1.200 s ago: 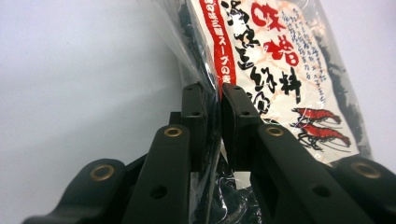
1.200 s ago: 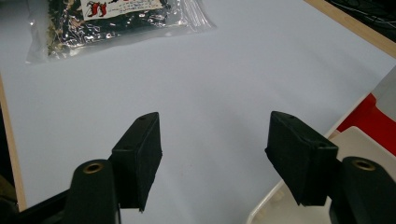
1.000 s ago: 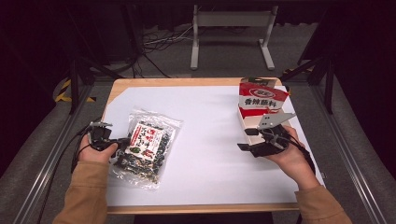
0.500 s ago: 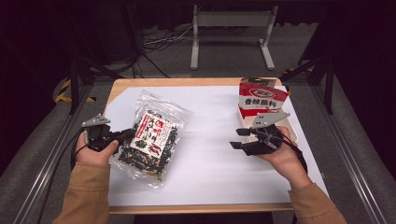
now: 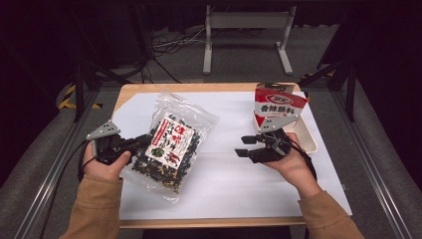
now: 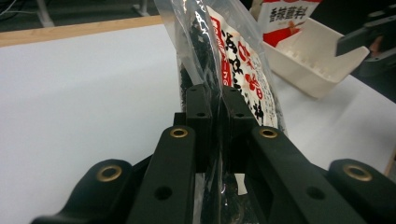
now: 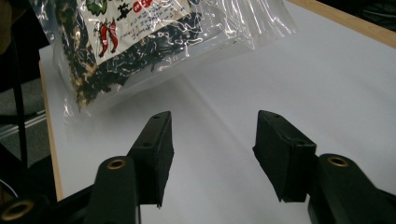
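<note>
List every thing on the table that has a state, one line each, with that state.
Clear snack bag: sealed, clamped at its edge, lifted off the table.
Left gripper: shut on the bag.
Right gripper: open, holding nothing.
Red-and-white packet: standing upright in the tray.
White tray: resting on the table.

- The right gripper [image 7: 212, 154] points over a white sheet [image 7: 299, 79], its two black jaws standing apart with nothing between them; they have just been closing a little.
- A clear bag [image 7: 140, 42] of dark dried pieces hangs tilted at the upper left, above the sheet.
- The bag bears a white label [image 7: 135, 18] with red and green print.
- A wooden table edge [image 7: 355, 21] runs along the upper right.
</note>
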`<state>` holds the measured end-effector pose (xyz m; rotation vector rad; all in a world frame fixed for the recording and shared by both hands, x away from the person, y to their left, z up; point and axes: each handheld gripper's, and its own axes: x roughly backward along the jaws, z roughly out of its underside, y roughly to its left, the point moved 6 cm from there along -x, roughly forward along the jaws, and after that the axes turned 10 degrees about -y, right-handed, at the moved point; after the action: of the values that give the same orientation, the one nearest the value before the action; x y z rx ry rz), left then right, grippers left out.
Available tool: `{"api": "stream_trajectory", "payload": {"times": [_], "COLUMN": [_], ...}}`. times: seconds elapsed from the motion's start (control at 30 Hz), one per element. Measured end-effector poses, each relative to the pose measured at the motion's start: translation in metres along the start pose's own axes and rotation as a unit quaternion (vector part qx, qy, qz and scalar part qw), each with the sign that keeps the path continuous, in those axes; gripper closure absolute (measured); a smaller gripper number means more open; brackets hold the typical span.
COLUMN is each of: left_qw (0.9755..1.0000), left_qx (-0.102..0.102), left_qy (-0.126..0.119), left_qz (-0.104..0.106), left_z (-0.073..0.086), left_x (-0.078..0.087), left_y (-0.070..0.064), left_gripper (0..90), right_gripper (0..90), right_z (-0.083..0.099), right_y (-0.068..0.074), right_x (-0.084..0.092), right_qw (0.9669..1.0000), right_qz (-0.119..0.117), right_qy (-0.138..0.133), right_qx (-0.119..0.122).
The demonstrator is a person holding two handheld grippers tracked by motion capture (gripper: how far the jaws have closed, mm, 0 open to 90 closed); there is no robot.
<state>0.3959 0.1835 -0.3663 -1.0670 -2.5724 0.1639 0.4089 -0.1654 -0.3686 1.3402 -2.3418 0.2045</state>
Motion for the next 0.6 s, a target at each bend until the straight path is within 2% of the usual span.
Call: {"api": "stream_trajectory", "payload": {"times": [0.23,0.5,0.6], "left_qw": [0.9995,0.9980,0.9969], "left_qx": [-0.012,-0.025,-0.028], "left_qy": [-0.023,-0.034,-0.042], "left_qz": [0.021,0.047,0.060], "left_z": [-0.006,-0.009,-0.009], "left_x": [-0.002,-0.007,-0.009], "left_y": [-0.017,-0.035,-0.041], "left_gripper": [83.9,83.9,84.0], "right_gripper": [41.5,38.1,36.2], "right_z": [-0.003,-0.006,-0.007], "right_y": [0.000,0.005,0.007], "right_x": [-0.013,-0.029,-0.034], "right_qw": [0.9988,0.9969,0.9952], "right_qz": [-0.013,-0.029,-0.041], "right_qy": [-0.010,-0.024,-0.031], "right_qx": [-0.046,-0.069,-0.084]}}
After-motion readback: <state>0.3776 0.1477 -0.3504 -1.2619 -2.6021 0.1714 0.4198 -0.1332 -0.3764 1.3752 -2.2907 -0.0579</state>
